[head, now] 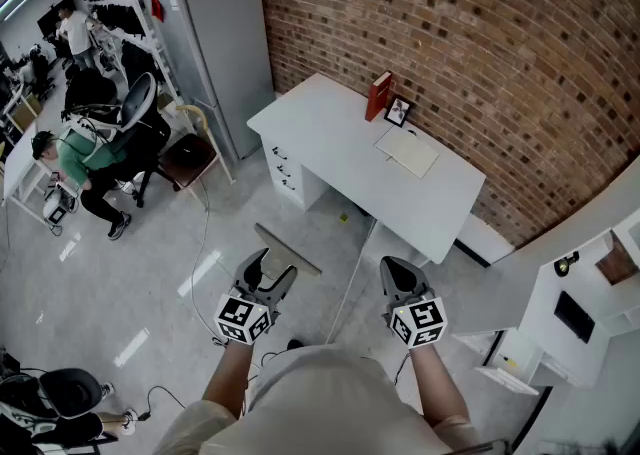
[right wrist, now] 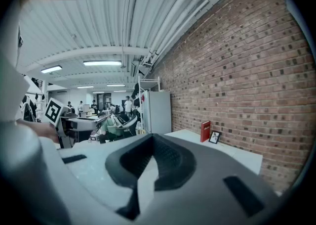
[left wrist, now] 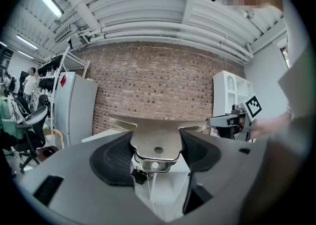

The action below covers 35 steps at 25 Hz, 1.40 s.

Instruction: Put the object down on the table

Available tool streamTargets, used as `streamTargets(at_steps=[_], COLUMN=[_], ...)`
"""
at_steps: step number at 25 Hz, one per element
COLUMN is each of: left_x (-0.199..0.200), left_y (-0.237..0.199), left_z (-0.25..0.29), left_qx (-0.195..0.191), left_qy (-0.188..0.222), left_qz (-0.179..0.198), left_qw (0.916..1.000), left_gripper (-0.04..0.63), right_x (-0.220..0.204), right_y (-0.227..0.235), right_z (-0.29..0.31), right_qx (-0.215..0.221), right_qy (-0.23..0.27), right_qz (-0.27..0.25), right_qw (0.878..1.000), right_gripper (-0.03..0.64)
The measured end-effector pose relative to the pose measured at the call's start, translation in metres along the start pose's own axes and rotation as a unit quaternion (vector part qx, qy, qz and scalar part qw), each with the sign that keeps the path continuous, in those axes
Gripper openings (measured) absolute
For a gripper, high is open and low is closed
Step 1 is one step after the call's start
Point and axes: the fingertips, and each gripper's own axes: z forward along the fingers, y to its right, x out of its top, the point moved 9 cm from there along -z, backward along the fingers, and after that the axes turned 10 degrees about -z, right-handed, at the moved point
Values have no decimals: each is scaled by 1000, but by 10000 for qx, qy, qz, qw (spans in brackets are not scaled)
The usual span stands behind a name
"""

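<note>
**Metal object in left grip, off the surface**

Closest to my head camera is the wearer's light shirt [head: 320, 393], with both forearms reaching out. The left hand-held gripper [head: 272, 268] has its jaws spread wide and clamped on the tabbed handle of a flat metal object [head: 290, 250]. In the left gripper view both pads press the handle's sides, and the blade fans out past the tips. The object hangs over the grey floor [head: 200, 263], well apart from the white surface [head: 340, 143], not touching it. The right hand-held gripper [head: 392, 268] has its jaws together with nothing between them, which the right gripper view confirms. On the surface I see a red book [head: 379, 96] upright near the brick wall [head: 480, 33]. A small picture frame [head: 397, 111] is just beside the book, and a pale notebook [head: 407, 151] lies flat near the frame.
</note>
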Motion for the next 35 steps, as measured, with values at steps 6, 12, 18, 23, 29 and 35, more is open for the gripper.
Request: streamTargets(at_steps=[6,12,18,23,29,35], left_x=[3,4,5,11,16,24], left_y=[-7,-14,-30,-57,-95,-125], left_z=[0,-2,-6,-9,-13,-20], left_qx=[-18,-36,-97,-183,-306,-368], left_qy=[10,-18,-8,-44,-130,-196], left_qz=[2,-26,-92,-71,-19,-29], left_qw=[10000,10000,9999,9998,9994,9991], left_gripper=[276,276,276,276,276,276], right_x=[3,5,2,1,2,13], right_y=[-4,-10,-25,-37,-56,-71], right_z=[6,14,31,53,84,104], right_qx=[-11,29,31,-65,-172,-218], right_qy=[29,22,-108,-200,-296,-361], right_qz=[-37,-10,-8,61,18,-19], right_qw=[10000,10000,9999,9998,9994,9991], right_gripper=[2,3,3,3,3,3])
